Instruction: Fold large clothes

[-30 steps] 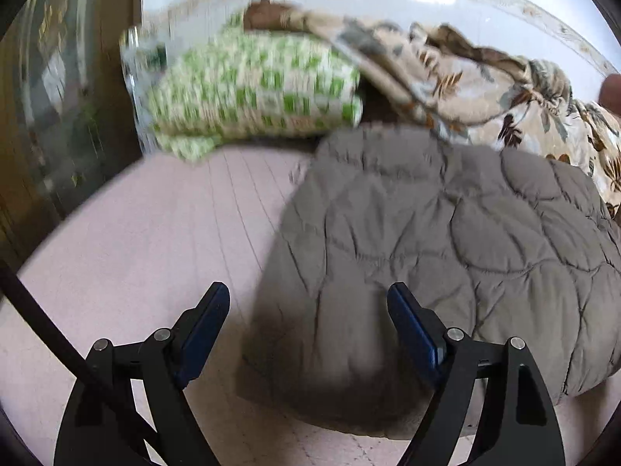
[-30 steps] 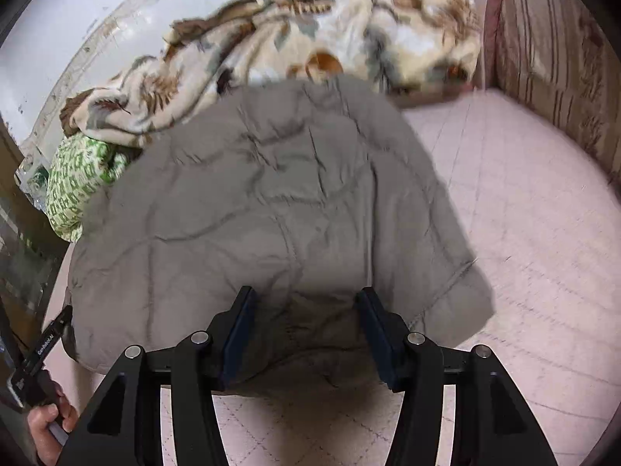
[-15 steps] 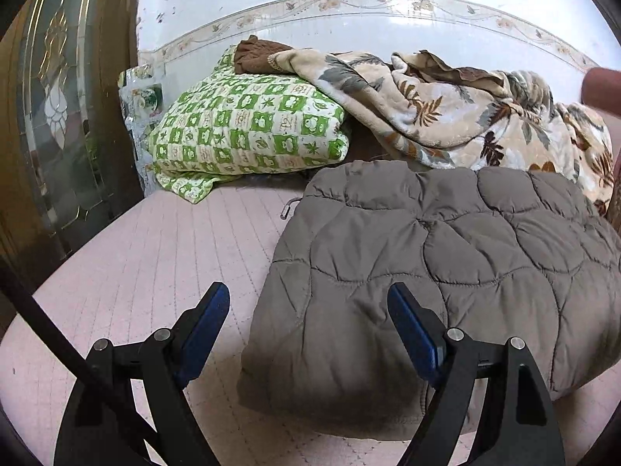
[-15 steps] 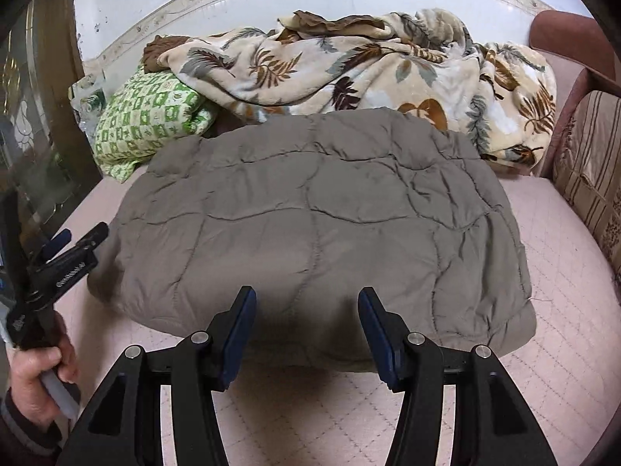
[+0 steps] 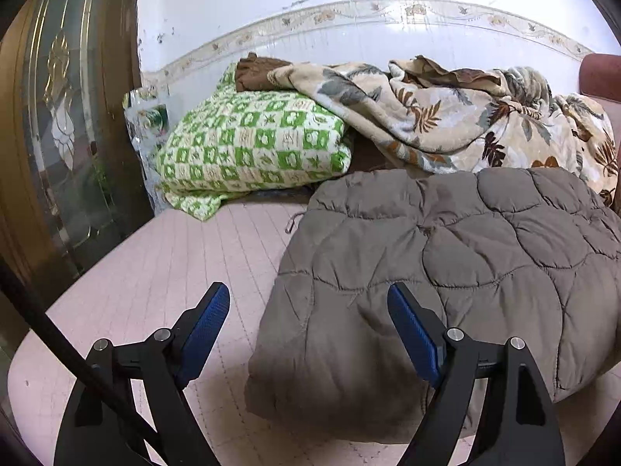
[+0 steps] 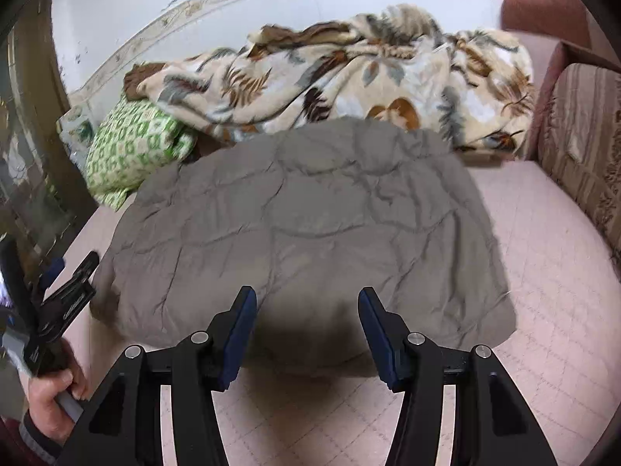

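Looking out along my left claw, I see its blue-padded fingers spread wide and holding nothing, poised just above the near left corner of the grey quilted garment, which lies folded into a thick, puffy rectangle on the pink checked surface. One finger sits over bare pink, the other over the grey cloth, though I cannot tell whether either touches. Beyond the garment, against the white wall, a green-and-white checked bundle rests with a leaf-print blanket heaped beside and partly over it (a scrap of brown fabric peeks out on top). A dark door with patterned glass stands at the left. From my right claw, the jaws are parted a moderate way and also empty, hovering over the garment's near edge at about its middle. The grey garment fills the centre of this view, its right edge close to a striped sofa cushion. At the lower left my left hand grips the other tool's handle beside the garment's left edge.
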Motion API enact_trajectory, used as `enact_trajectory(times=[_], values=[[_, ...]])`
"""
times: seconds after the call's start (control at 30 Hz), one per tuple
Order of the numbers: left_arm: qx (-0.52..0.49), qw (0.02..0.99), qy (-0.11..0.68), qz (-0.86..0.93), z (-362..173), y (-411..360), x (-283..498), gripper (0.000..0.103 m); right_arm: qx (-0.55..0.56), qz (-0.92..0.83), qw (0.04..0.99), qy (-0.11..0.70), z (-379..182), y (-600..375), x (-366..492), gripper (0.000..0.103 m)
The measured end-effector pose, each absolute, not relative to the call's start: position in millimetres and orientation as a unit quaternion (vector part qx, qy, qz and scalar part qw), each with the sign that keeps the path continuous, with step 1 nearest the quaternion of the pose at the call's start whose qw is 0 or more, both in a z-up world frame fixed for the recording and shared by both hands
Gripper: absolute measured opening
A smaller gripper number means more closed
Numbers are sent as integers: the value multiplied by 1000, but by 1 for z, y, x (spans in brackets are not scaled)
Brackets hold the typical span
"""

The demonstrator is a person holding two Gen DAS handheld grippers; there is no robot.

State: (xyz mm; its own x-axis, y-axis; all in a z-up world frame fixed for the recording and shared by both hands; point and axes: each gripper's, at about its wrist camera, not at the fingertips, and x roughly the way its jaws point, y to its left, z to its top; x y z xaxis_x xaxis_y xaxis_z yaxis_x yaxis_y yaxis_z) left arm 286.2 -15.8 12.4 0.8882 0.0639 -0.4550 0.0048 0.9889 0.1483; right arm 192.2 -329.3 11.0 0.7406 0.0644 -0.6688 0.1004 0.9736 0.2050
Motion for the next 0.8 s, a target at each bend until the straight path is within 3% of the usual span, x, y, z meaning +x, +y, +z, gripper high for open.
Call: enact_trajectory(times=[0.17, 0.8], values=[[67, 972, 226, 10, 17, -13, 283, 83, 79, -8, 927, 367, 6, -316, 196, 59], [80, 971, 225, 24, 22, -16, 282, 83, 105, -6, 928, 356, 13, -330, 188, 59]])
